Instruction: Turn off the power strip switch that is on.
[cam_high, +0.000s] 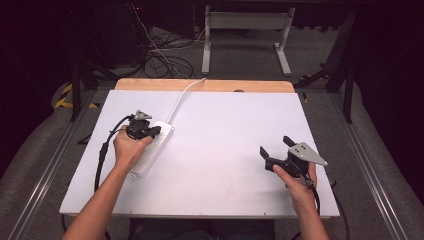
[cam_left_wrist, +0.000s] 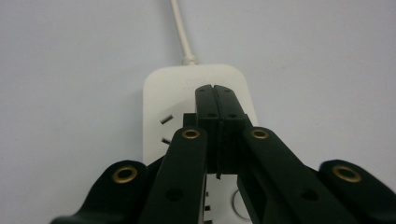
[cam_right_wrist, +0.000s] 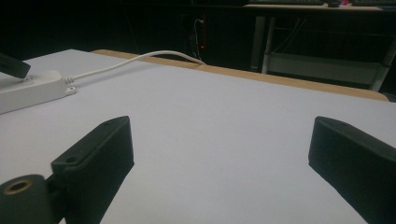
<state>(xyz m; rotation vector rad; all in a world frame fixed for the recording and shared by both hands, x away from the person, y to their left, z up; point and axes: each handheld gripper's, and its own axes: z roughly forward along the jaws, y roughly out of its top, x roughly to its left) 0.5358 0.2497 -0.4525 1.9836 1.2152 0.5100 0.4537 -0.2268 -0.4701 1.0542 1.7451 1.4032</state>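
Observation:
A white power strip lies at the left of the white table top, and its white cable runs off over the far edge. My left gripper is held over the strip's far end. In the left gripper view its jaws are pressed together, and the left gripper sits just above the power strip, near the cable end, with nothing seen between them. My right gripper hovers open at the right. In its own view the right gripper has bare table between its jaws.
A wooden strip borders the table's far edge. Beyond it stand a grey metal frame and tangled cables on the floor. The right gripper view shows the power strip far to its left.

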